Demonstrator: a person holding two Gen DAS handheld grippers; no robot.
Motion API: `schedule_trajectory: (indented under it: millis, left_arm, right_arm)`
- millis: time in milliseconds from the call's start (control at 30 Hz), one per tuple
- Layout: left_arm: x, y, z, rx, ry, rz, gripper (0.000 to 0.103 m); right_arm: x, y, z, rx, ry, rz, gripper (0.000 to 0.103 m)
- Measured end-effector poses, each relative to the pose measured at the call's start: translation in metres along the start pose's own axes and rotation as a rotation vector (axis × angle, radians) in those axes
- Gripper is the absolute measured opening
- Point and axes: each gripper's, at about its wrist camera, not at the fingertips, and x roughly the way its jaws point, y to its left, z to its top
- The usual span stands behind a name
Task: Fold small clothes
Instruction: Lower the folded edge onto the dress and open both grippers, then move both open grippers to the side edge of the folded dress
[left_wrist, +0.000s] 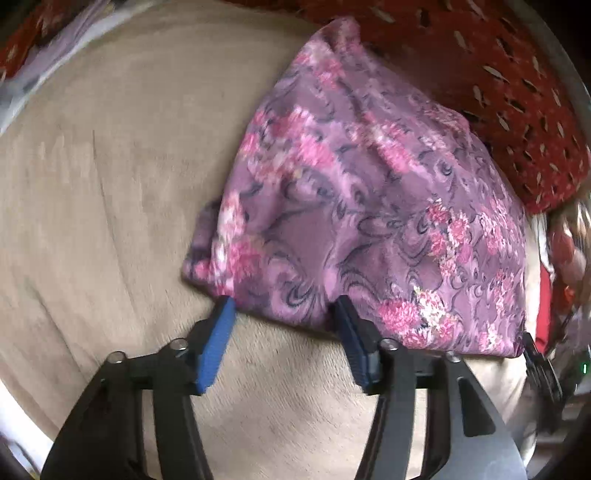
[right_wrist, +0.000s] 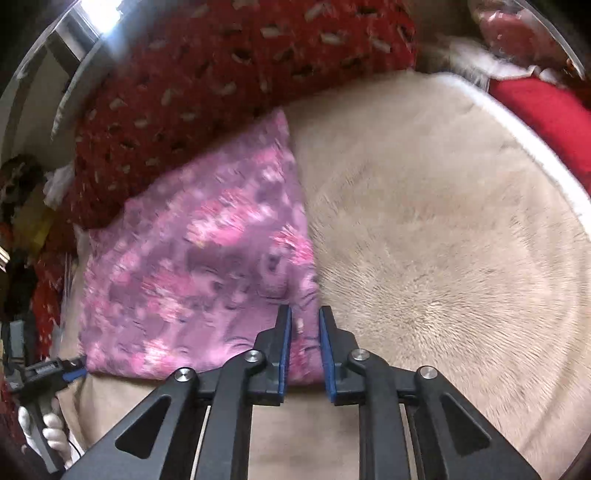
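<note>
A purple cloth with pink flowers (left_wrist: 369, 206) lies folded on the beige fleece surface (left_wrist: 110, 206). My left gripper (left_wrist: 284, 306) is open, its blue pads at the cloth's near edge, one on each side of the near left corner region. In the right wrist view the same cloth (right_wrist: 192, 266) lies left of centre. My right gripper (right_wrist: 306, 314) has its jaws narrowly apart, with the cloth's near right corner between the blue pads. The right gripper also shows in the left wrist view (left_wrist: 541, 365), at the cloth's far right corner. The left gripper shows at the left of the right wrist view (right_wrist: 74, 371).
A red patterned blanket (left_wrist: 498, 92) lies bunched behind the cloth, touching its far edge; it also shows in the right wrist view (right_wrist: 221, 74). A red item (right_wrist: 546, 118) lies beyond the fleece's white edge at the right. Clutter sits at the far left (right_wrist: 26, 229).
</note>
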Motion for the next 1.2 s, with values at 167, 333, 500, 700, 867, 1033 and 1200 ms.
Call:
schedule_trajectory:
  millis: [167,333,500,700,867,1033,1200]
  left_arm:
    - [-0.001,0.007,-0.005,-0.069,-0.008,-0.013,0.06]
    - [-0.001,0.001,-0.011,0.01,-0.009,-0.004,0.075]
    - [0.003,-0.004,-0.015,0.044,-0.029,-0.01,0.087]
    - [0.01,-0.016,-0.02,0.095,-0.07,0.014,0.101]
    - [0.015,-0.025,-0.019,0.112,-0.088,0.048,0.103]
    - [0.016,-0.025,-0.016,0.11,-0.084,0.041,0.103]
    - [-0.003,-0.03,-0.018,0.121,-0.092,0.024,0.095]
  right_arm:
    - [-0.012,0.026,-0.004,-0.114,-0.021,-0.03,0.038]
    - [0.029,0.022,-0.016,-0.12,0.071,-0.149,0.054]
    - [0.042,0.024,-0.023,-0.151,0.028,-0.142,0.076]
    - [0.05,0.037,-0.028,-0.238,0.031,-0.156,0.096]
    - [0.053,0.04,-0.028,-0.251,0.026,-0.166,0.102]
    - [0.054,0.039,-0.026,-0.243,0.041,-0.155,0.103]
    - [0.049,0.039,-0.018,-0.238,0.1,-0.139,0.101]
